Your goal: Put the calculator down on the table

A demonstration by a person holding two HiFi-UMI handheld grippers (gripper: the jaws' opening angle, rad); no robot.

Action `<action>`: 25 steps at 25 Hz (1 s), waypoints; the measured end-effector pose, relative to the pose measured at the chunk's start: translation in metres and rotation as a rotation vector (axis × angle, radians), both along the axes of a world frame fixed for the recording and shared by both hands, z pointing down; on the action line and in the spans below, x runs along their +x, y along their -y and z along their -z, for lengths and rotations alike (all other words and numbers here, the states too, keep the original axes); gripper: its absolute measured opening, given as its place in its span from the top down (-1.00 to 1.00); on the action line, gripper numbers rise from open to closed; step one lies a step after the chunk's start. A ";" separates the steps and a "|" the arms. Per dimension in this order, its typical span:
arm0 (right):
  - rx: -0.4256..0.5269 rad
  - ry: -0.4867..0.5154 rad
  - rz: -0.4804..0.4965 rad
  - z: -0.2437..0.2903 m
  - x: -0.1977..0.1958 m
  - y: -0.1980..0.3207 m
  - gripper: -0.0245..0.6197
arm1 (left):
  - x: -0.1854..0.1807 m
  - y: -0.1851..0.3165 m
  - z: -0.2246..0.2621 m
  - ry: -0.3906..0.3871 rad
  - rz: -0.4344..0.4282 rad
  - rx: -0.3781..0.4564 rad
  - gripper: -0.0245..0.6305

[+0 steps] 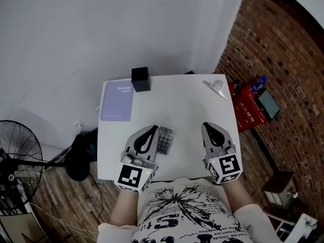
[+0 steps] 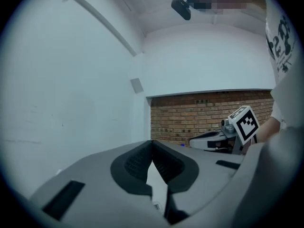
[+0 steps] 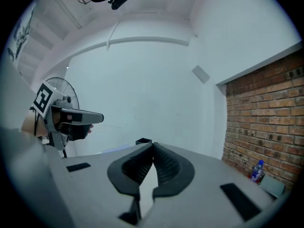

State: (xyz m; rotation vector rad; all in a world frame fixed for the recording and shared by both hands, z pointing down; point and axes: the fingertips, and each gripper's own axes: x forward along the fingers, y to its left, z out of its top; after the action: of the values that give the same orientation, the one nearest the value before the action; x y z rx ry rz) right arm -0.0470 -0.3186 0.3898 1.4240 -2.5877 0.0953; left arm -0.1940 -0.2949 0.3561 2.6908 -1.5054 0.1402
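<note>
On table (image 1: 195, 113): flat grey calc (image 1: 165, 139)

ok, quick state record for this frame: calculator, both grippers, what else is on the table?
calculator: flat on the table, toward its near edge, not gripped
left gripper: shut, empty, right beside the calculator in the head view
right gripper: shut, empty
also on table: purple notebook far left, black box at far edge, metal piece far right
task: looks done
</note>
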 end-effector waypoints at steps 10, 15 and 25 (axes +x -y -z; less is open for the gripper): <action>0.082 -0.003 0.021 0.027 0.006 -0.017 0.89 | 0.005 -0.021 0.019 -0.024 -0.008 0.039 0.88; 0.087 -0.004 0.052 0.028 0.003 -0.022 0.89 | 0.006 -0.026 0.017 -0.004 0.005 0.034 0.88; 0.085 -0.017 0.063 0.023 0.002 -0.029 0.89 | 0.007 -0.034 0.009 0.006 0.014 0.004 0.88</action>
State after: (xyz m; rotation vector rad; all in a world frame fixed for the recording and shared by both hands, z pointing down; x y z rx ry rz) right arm -0.0450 -0.2900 0.3671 1.3625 -2.6489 -0.0354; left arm -0.1866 -0.2614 0.3470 2.6846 -1.5268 0.1451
